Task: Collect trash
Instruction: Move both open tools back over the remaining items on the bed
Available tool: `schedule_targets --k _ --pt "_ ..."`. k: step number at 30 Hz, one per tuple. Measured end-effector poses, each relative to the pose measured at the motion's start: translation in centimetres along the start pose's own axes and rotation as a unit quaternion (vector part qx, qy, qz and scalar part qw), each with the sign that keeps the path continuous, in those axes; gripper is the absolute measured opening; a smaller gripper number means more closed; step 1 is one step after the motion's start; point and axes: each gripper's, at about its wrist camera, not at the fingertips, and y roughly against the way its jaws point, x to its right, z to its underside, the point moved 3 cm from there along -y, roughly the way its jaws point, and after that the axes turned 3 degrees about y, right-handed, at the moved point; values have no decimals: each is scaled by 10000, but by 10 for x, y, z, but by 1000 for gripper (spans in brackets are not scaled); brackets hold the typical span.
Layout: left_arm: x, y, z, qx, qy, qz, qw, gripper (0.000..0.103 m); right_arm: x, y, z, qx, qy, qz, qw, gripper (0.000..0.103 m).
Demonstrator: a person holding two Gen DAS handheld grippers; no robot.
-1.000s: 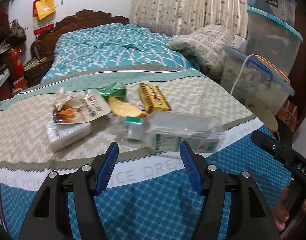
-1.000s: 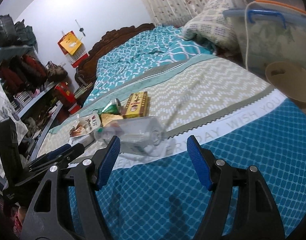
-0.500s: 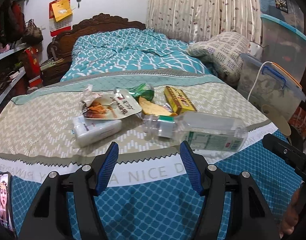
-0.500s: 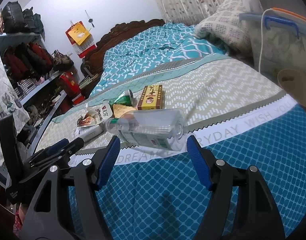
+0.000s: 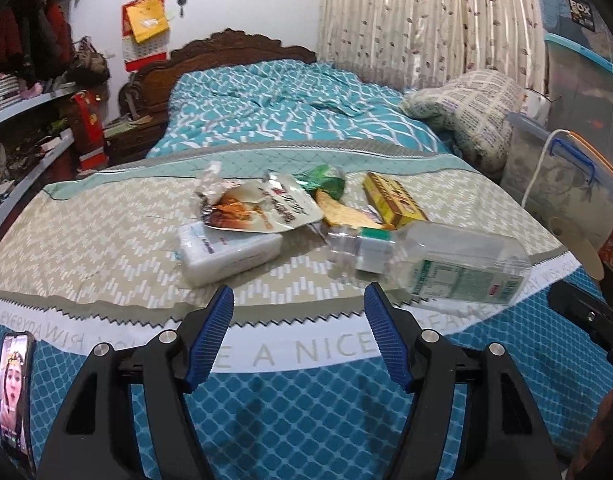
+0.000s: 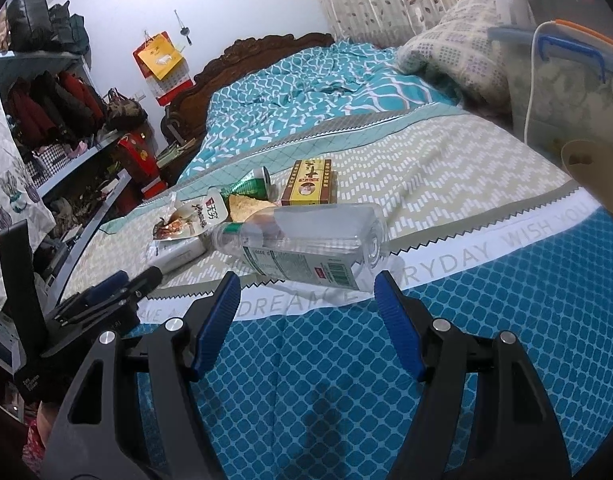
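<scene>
The clear plastic bottle looks smooth and glossy, its printed label paper-like. At its ten o'clock lies a shiny foil snack pouch, crinkled, above a white soft-plastic tissue pack. The yellow cardboard box is matt. The quilted cloth bedspread looks soft; the carved wooden headboard is polished.

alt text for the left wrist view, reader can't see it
The left gripper, jaws opening and empty, hovers over a bed before a trash pile: clear bottle, snack pouch, white pack, yellow box, green can. A phone lies at lower left.
</scene>
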Motion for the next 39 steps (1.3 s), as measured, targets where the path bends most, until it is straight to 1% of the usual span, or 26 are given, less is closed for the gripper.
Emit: schedule_targets --k 4,9,11,12,15,16,19,20,21,23,26,28,29,32,35,37,39 --pt "-13 4 4 339 150 -350 9987 65 -3 -2 3 79 181 157 9997 71" --pt "-35 13 10 732 554 -663 9936 66 -11 -9 3 191 464 266 9984 71" --pt "-44 18 12 857 765 -803 9901 70 -19 -11 2 329 638 306 9969 71" --pt "-47 21 12 928 846 -854 9884 70 -22 -12 1 420 722 333 9960 71" --pt "-50 33 13 1242 918 -1092 9820 77 -36 -14 -5 879 1026 541 9894 71" --pt "-49 37 14 1331 883 -1136 9806 81 -40 -13 -7 1027 1062 571 9874 71" --pt "-39 49 15 1628 655 -1226 9768 90 -52 -10 -12 1589 1272 709 9765 71" --pt "-37 51 16 1677 595 -1224 9764 93 -55 -11 -11 1668 1339 739 9741 71" --pt "-33 53 15 1726 518 -1224 9760 94 -58 -11 -11 1705 1394 758 9725 73" --pt "-30 54 16 1762 444 -1254 9753 94 -63 -14 -6 1692 1512 753 9710 78" --pt "-30 53 14 1747 442 -1304 9749 94 -65 -8 -5 1824 1565 744 9678 86" --pt "-31 53 14 1747 457 -1342 9744 94 -64 -6 -6 1888 1550 756 9668 95" --pt "-30 53 14 1762 457 -1356 9739 94 -64 -5 -6 1898 1550 758 9665 97" --pt "-30 53 14 1800 446 -1395 9727 94 -64 -5 -6 1905 1563 765 9661 99" --pt "-31 55 15 1822 479 -1406 9720 94 -64 -6 -6 1895 1538 774 9667 100" --pt "-32 55 15 1823 502 -1399 9719 94 -63 -7 -6 1855 1502 879 9671 100" --pt "-32 55 15 1845 514 -1378 9718 94 -62 -5 -6 1878 1466 865 9674 100"
